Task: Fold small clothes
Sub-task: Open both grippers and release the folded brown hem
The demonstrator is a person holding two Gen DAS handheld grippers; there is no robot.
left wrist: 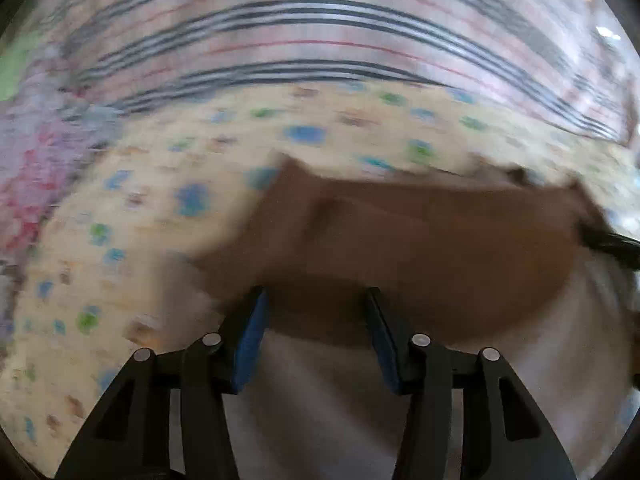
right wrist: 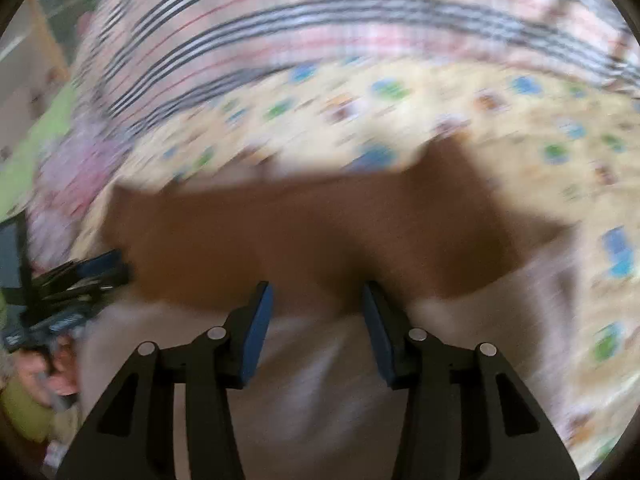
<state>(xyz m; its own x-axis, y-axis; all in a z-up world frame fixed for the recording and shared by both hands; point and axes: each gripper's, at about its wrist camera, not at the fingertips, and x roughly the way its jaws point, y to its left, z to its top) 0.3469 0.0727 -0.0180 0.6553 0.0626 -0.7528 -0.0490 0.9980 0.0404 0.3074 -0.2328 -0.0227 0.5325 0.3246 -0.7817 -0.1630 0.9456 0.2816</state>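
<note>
A small garment lies on the bed, with a brown part [left wrist: 420, 236] above a pale whitish part [left wrist: 320, 400]. It also shows in the right wrist view as brown cloth [right wrist: 300, 240] over pale cloth [right wrist: 312, 380]. My left gripper [left wrist: 316, 300] is open, its fingertips at the lower edge of the brown part. My right gripper [right wrist: 318, 296] is open over the same seam. The left gripper also shows at the left of the right wrist view [right wrist: 80, 276], and the right gripper's tip at the right edge of the left wrist view [left wrist: 612, 242]. Both views are blurred by motion.
The garment rests on a yellow sheet with blue and green prints [left wrist: 168, 168]. A striped pink and black blanket [left wrist: 320, 24] lies beyond it. A pink floral cloth [left wrist: 28, 160] is at the left. A hand [right wrist: 44, 372] holds the left gripper.
</note>
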